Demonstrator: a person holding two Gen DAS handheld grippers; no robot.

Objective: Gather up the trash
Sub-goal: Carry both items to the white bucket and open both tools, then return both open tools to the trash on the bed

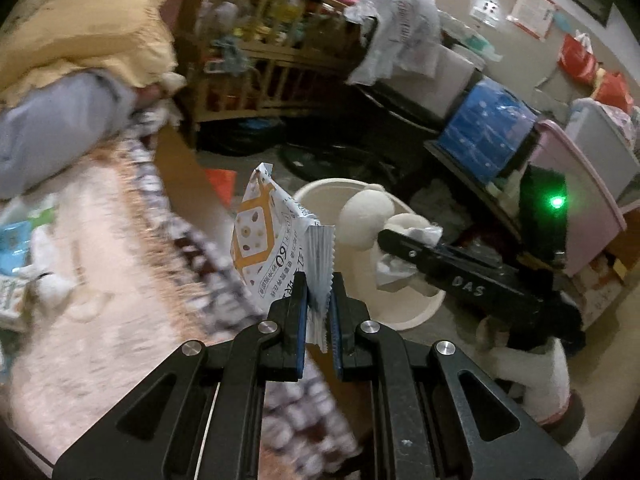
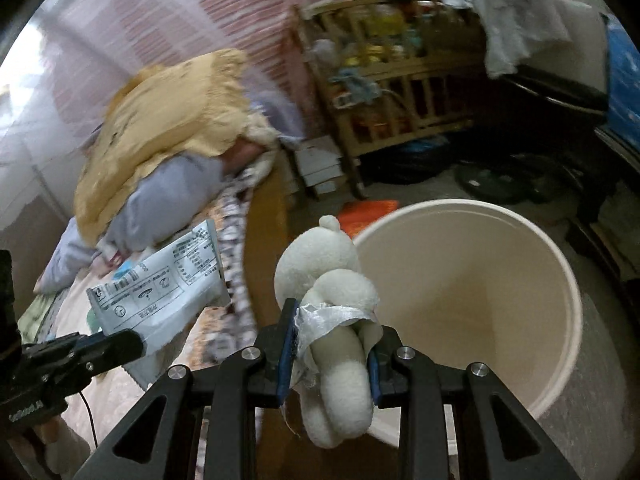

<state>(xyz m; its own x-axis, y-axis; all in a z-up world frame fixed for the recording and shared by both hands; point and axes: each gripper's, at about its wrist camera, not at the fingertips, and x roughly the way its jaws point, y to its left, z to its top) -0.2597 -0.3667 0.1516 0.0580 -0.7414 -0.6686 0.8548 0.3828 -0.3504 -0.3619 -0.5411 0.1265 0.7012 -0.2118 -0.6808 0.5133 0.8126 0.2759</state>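
Snack wrapper (image 1: 266, 240) is pinched by its crimped end in the closed left gripper (image 1: 319, 304), standing with its long axis upward and away from the jaws, beside the bed edge (image 1: 208, 264) and near the cream bin (image 2: 480, 240). The right gripper (image 2: 332, 356) is closed around a white plush toy (image 2: 340, 312) with a crumpled scrap, at the bin's rim. Judged risk: the thin seam could slip from the pads, or a release short of the rim would drop the wrapper onto the floor
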